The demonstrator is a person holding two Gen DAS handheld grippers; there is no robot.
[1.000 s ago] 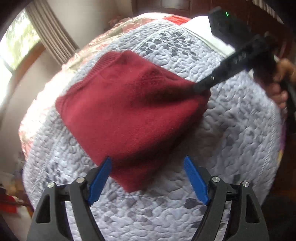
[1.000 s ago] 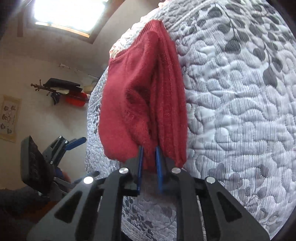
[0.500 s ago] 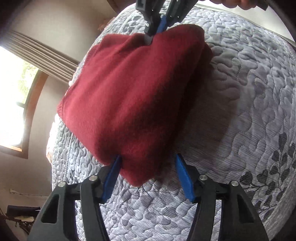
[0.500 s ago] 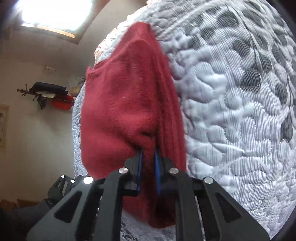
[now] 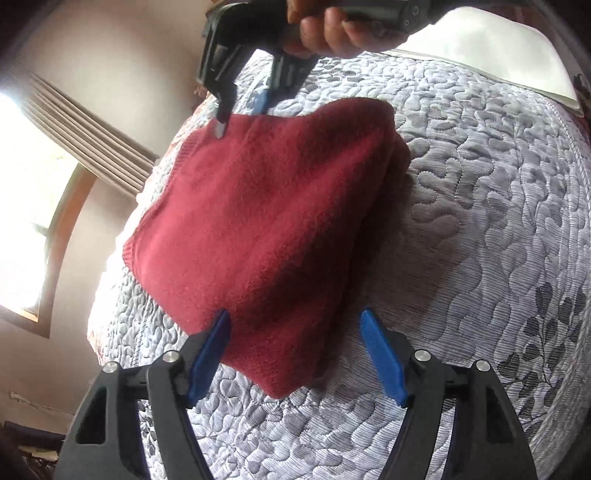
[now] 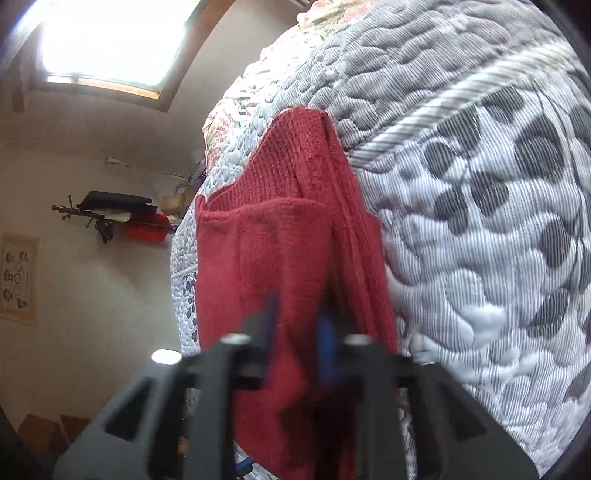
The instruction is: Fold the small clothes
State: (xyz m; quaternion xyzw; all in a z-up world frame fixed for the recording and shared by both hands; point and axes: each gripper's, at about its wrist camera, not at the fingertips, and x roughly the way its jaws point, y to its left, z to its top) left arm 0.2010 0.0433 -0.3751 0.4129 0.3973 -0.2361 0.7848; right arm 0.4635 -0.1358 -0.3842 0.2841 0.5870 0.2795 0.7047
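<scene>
A dark red knit sweater lies folded on the grey quilted bedspread. My left gripper is open, and its blue fingers straddle the sweater's near corner without closing on it. A hand holds my right gripper at the sweater's far edge, its jaws parted and their tips at the fabric. The right wrist view is blurred. There the right gripper shows a gap between its fingers, with the sweater lying just beyond them on the bedspread.
A white pillow sits at the head of the bed. A curtained window is on the left, beyond the bed's edge. A wall shelf and a bright window show past the bed in the right wrist view.
The right gripper, shut on the sweater's edge before, has laid it down and parted its jaws. The left gripper swung round to the sweater's near corner and stayed open.
</scene>
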